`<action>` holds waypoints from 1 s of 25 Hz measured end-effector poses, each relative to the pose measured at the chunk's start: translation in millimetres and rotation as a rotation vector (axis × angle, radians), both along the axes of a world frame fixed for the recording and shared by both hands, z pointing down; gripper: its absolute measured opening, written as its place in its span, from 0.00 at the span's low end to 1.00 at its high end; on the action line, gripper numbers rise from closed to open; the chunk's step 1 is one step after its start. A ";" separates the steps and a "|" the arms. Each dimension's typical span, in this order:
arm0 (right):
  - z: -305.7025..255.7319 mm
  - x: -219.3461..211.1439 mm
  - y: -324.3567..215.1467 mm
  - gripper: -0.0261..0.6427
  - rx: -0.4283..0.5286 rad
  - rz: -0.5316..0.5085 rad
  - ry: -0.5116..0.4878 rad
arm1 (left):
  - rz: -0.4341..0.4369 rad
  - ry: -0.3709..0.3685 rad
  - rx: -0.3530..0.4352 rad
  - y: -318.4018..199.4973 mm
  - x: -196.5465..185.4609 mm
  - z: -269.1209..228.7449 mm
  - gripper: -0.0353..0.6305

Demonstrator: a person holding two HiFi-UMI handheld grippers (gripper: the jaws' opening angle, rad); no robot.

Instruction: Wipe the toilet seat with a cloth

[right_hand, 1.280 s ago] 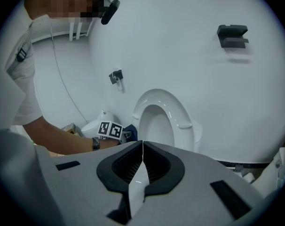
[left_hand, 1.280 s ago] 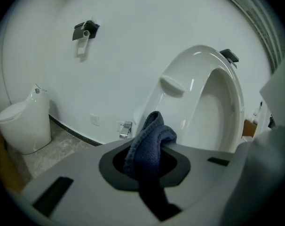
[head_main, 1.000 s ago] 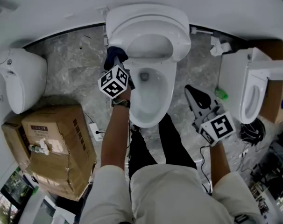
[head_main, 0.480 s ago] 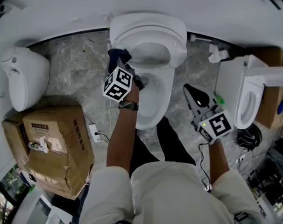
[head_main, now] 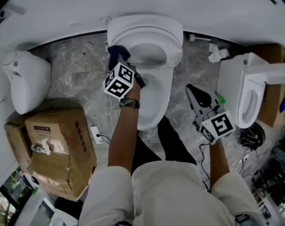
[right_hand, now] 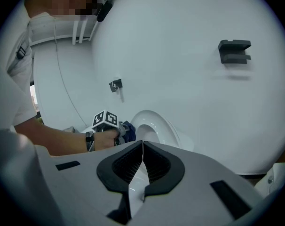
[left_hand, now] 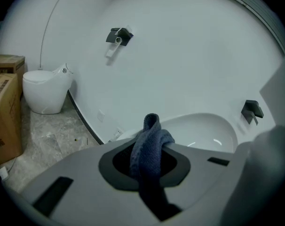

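Basically, toilet seat [head_main: 176,41] was seen raised. L gripper [head_main: 126,67] was clamped on blue cloth [head_main: 116,53], held by seat's left rear edge for wiping. R gripper [head_main: 199,98] was held closed, empty, parked aside.

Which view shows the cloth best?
Left gripper view: the blue cloth fills the centre, knit visible, clamped in the left gripper. Head view: only a dark bunch beyond the marker cube. Right gripper view: a small blue scrap, far off.
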State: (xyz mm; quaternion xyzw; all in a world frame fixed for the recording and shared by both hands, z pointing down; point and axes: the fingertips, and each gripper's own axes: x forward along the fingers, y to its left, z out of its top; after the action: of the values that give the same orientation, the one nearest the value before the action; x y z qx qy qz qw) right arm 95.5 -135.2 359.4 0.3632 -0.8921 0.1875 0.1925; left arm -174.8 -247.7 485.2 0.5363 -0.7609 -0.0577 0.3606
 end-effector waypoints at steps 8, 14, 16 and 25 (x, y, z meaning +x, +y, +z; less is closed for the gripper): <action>-14.7 19.3 -2.2 0.08 0.011 0.048 -0.005 | 0.027 -0.048 -0.075 -12.4 14.6 -12.2 0.11; -26.0 26.0 -5.2 0.08 0.024 0.064 -0.005 | 0.091 -0.086 -0.036 -24.3 37.4 -42.0 0.11; -29.0 27.8 -5.1 0.08 0.029 0.073 -0.007 | 0.114 -0.094 -0.023 -27.5 45.1 -49.9 0.11; -37.8 39.5 -6.3 0.08 0.041 0.112 0.005 | 0.266 -0.167 0.027 -41.2 84.8 -80.0 0.11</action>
State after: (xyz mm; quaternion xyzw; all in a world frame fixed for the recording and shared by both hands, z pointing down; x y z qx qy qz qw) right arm 135.0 -141.5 321.7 0.4171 -0.8735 0.1786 0.1765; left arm -90.0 -289.0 405.2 0.6402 -0.7095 0.0251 0.2935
